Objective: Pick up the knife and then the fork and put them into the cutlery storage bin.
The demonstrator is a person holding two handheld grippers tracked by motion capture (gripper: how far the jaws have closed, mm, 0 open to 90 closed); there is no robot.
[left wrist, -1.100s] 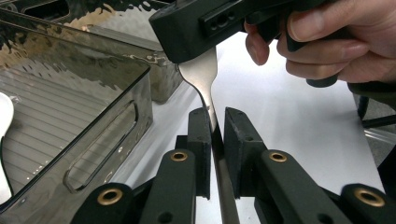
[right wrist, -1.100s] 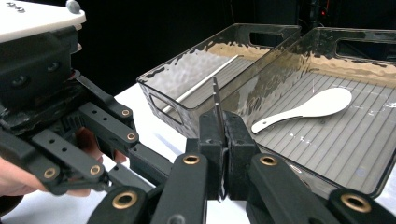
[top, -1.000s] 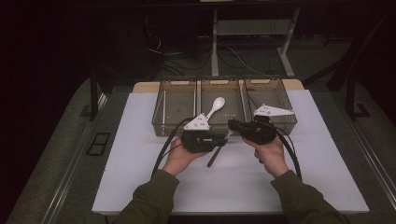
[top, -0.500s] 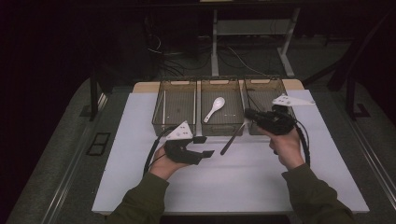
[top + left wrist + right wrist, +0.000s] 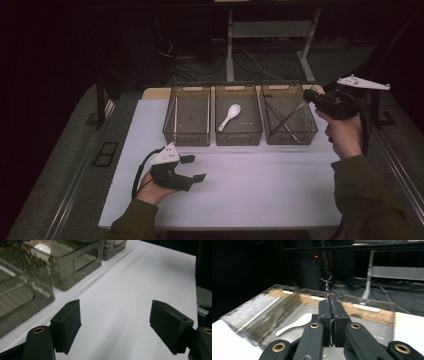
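My right gripper (image 5: 308,96) hovers at the far right edge of the right clear bin (image 5: 314,131), shut on a thin metal utensil (image 5: 291,113) that slants down-left over that bin. In the right gripper view, the utensil (image 5: 327,293) stands edge-on between the pressed jaws of the right gripper (image 5: 331,308). My left gripper (image 5: 194,168) sits low over the white table (image 5: 260,190) near the front left. Its jaws have just been opening, and nothing lies between them. In the left gripper view, the left gripper (image 5: 115,325) frames only bare table.
Three clear bins stand in a row at the back. The middle bin (image 5: 239,136) holds a white spoon (image 5: 230,116), the right bin holds metal utensils (image 5: 289,129), and the left bin (image 5: 186,137) holds a thin pale stick (image 5: 175,118). Dark floor surrounds the table.
The left gripper let go of the utensil, opened, and drew back toward the front left. The right gripper carried the utensil right and up to the right bin.
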